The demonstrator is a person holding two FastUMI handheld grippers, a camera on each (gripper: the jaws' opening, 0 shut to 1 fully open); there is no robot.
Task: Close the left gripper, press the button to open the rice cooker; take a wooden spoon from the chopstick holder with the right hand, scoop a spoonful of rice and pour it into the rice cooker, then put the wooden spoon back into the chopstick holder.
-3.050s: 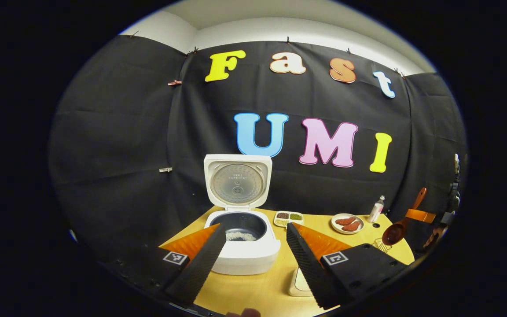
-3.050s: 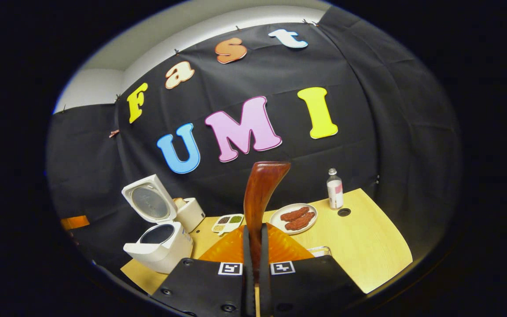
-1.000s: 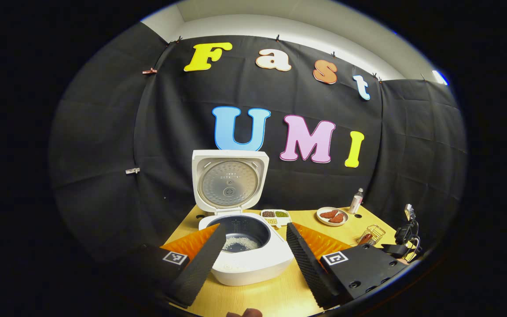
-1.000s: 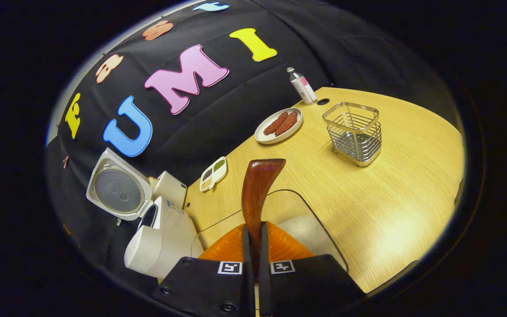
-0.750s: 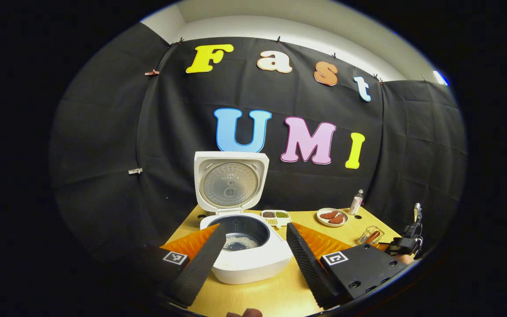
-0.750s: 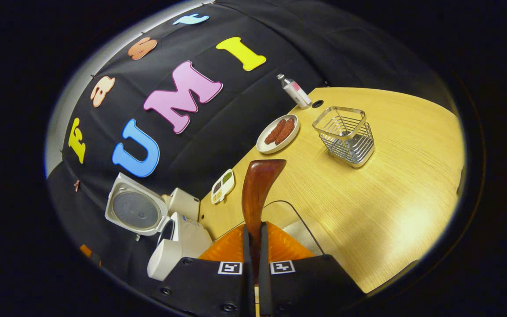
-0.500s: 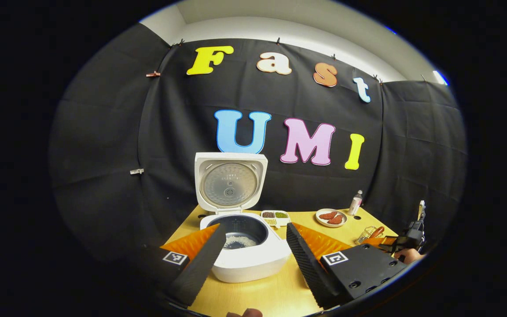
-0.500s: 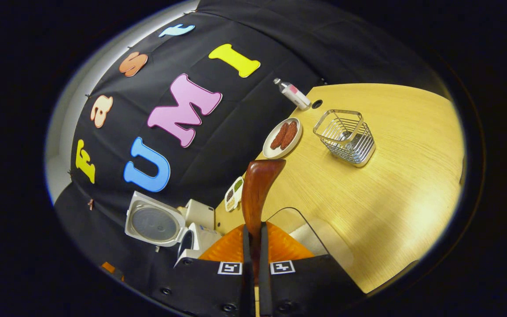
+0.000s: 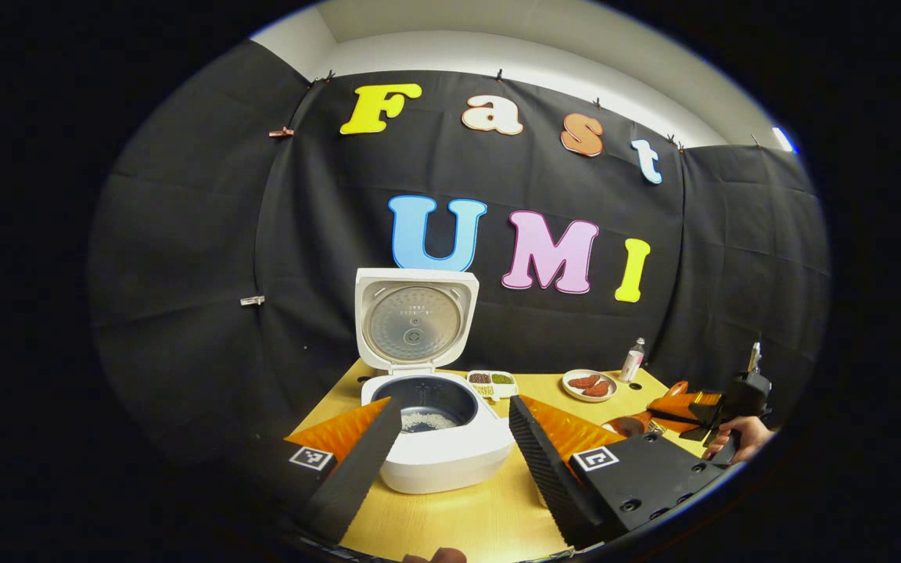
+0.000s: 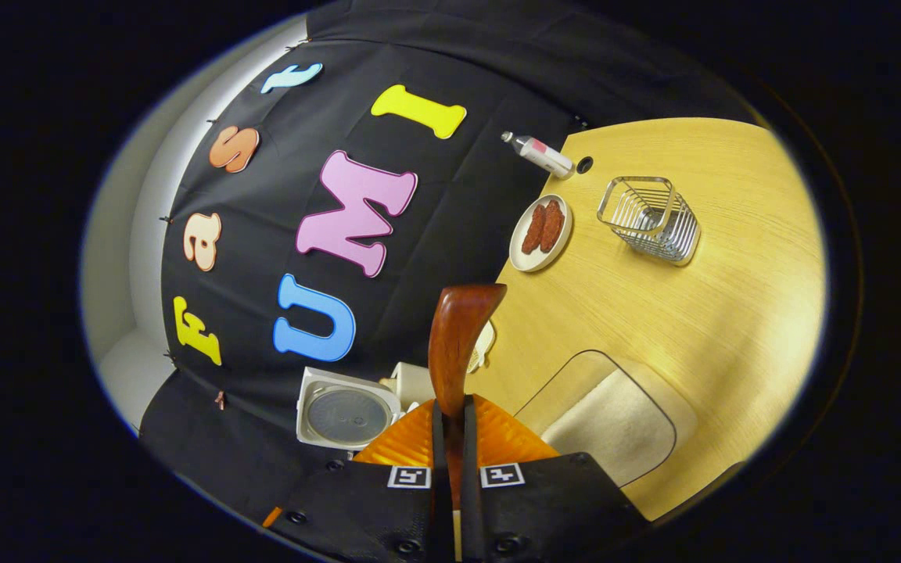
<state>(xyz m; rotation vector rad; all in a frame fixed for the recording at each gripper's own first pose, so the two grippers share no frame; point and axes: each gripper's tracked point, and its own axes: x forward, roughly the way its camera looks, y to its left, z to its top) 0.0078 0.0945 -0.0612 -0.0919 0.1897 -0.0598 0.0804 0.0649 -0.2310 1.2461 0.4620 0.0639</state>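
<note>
Right gripper [image 10: 450, 426]: fingers clamped on the wooden spoon [image 10: 457, 344], which points forward from them. View rolled sideways (surface [image 10: 732, 313] runs up the right). Wire chopstick holder [image 10: 648, 219] stands beyond, near a plate [image 10: 540, 232]. Left gripper [image 9: 450, 438]: fingers spread wide, nothing held, before the rice cooker [image 9: 431, 422], lid up, rice in the pot.
</note>
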